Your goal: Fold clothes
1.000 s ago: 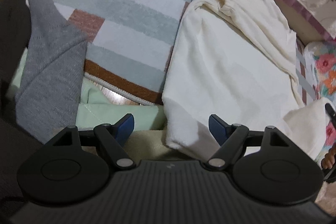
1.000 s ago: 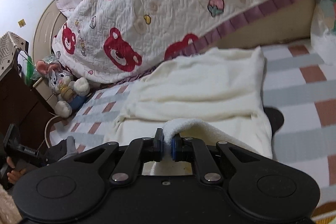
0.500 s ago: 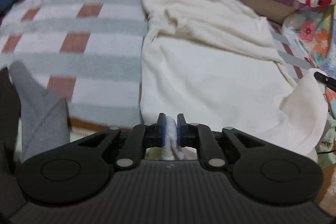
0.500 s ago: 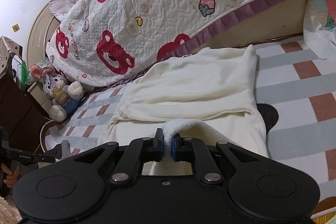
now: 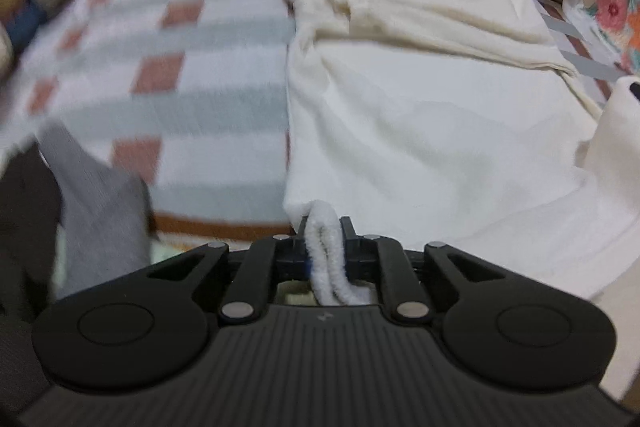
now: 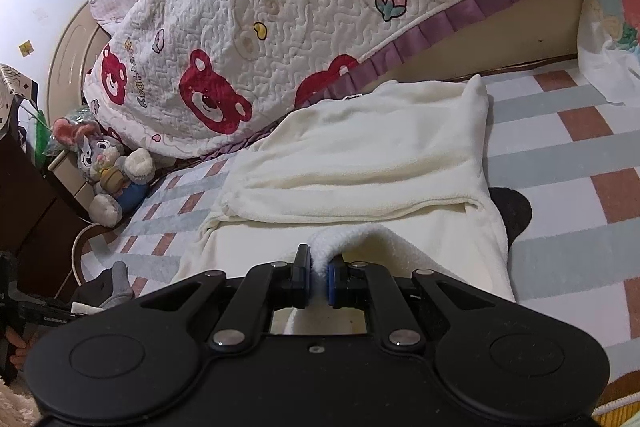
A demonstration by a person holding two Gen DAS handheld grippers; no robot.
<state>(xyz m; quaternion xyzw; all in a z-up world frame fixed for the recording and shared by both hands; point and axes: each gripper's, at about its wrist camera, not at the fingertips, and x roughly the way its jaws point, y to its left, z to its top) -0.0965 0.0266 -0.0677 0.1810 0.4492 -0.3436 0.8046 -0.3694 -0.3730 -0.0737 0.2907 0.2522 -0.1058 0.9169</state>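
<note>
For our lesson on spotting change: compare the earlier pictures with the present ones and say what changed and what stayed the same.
The left gripper, open a second ago, moved in and shut on the cream garment at its near hem corner. The right gripper stayed shut on the other hem corner; the garment still lies spread on the checked rug.

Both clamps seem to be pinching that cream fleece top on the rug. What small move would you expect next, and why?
Probably lift both corners and carry them toward the far end. The left gripper and right gripper are each shut on the near hem of the cream top, whose upper part already lies folded flat on the checked rug.
</note>
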